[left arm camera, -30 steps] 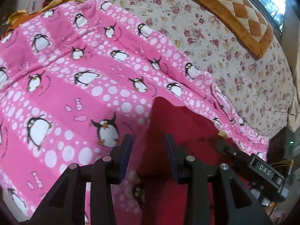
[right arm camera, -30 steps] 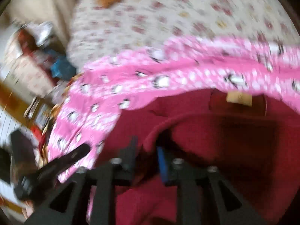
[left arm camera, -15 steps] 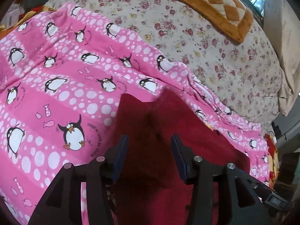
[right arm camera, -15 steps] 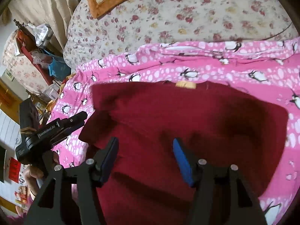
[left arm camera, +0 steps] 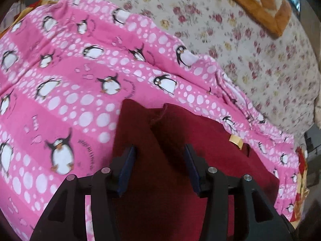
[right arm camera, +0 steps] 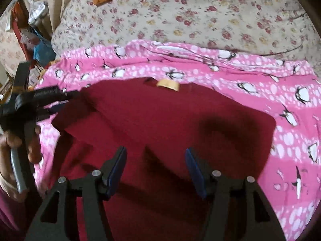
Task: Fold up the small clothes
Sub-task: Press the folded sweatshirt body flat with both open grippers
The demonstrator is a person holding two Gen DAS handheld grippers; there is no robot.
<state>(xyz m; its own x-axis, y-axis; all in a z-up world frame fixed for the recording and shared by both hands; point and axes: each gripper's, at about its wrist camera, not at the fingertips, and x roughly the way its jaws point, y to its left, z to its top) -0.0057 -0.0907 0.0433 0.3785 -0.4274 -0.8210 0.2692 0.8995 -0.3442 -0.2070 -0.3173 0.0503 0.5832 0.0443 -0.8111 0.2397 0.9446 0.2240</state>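
- Flowered sheet (right arm camera: 200, 14) covered the bed across the top of both views, with an orange pillow (left arm camera: 258, 8) at the upper edge.
- Pink blanket (left arm camera: 66, 92) with penguins lay over the sheet.
- Red top (right arm camera: 170, 120) lay flat on the blanket, filling the middle and bottom of the right view. A tan tag (right arm camera: 168, 84) showed at its upper edge.
- Left gripper (left arm camera: 159, 166) sat at the bottom middle of its own view, over a folded red flap. Its fingers (left arm camera: 126, 166) were spread apart and had just been opening, pinching nothing.
- Right gripper (right arm camera: 155, 169) sat low in its view above the red top. Its fingers (right arm camera: 117, 168) were spread wide and had just been opening, with only flat cloth under them.
- A hand (right arm camera: 14, 146) at the left edge of the right view held the left gripper's handle.
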